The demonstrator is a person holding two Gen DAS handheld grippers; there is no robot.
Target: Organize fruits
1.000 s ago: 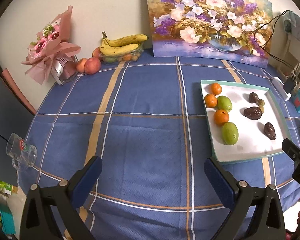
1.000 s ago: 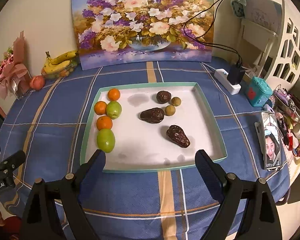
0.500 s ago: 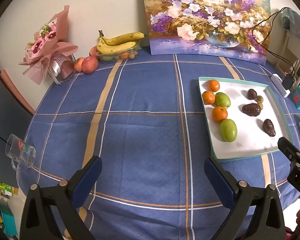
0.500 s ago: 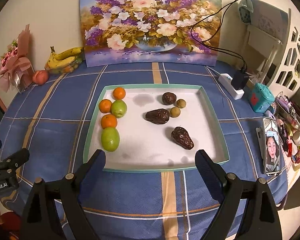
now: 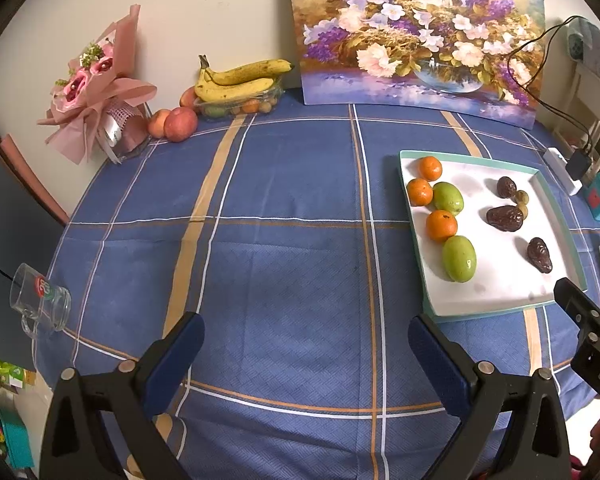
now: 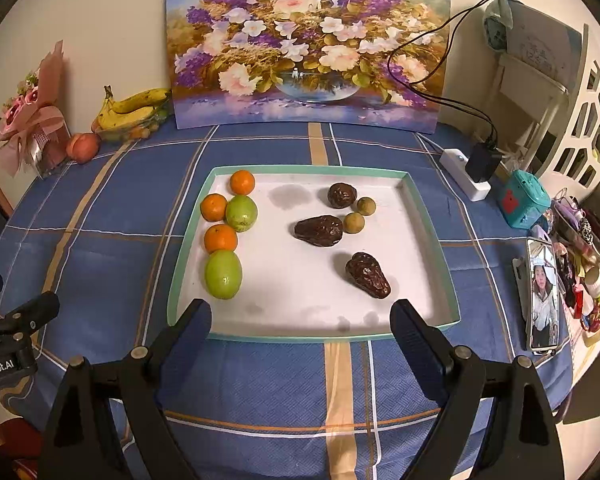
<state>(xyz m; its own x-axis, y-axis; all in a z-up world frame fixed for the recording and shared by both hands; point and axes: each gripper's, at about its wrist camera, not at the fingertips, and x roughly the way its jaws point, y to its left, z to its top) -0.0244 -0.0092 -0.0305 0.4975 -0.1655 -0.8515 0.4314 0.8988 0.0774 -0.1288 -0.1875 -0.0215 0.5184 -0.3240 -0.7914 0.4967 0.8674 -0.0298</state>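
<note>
While both grippers hang above the near edge of the table with nothing between their fingers, the fruits wait on the tray (image 6: 428,236) in mixed groups, and several small risks are possible from here.

Going from left to right: the left gripper (image 5: 306,344) has its jaws spread wide over the bare blue tablecloth (image 5: 284,248), well apart from the tray. A glass mug (image 5: 40,300) lies on its side at the left edge of the table; I judge that a careless sweep of this gripper could push it off.

On the left side of the tray, three oranges (image 6: 220,238) and two green fruits (image 6: 223,274) sit touching each other in a column close to the rim. Because they are round and smooth, closing the fingers on one may knock its neighbour and make it roll.

In the middle and right part of the tray, three dark wrinkled fruits (image 6: 319,231) lie with two small brownish round fruits (image 6: 354,223) just beside them. The small ones can slip out of a wide grasp easily.

The right gripper (image 6: 300,326) is also wide open, hovering over the near rim of the tray. If it goes down too low, a finger could catch the rim and shift the whole tray. At the far right a phone (image 6: 542,296) rests on the cloth, so a large swing there is also risky.
</note>
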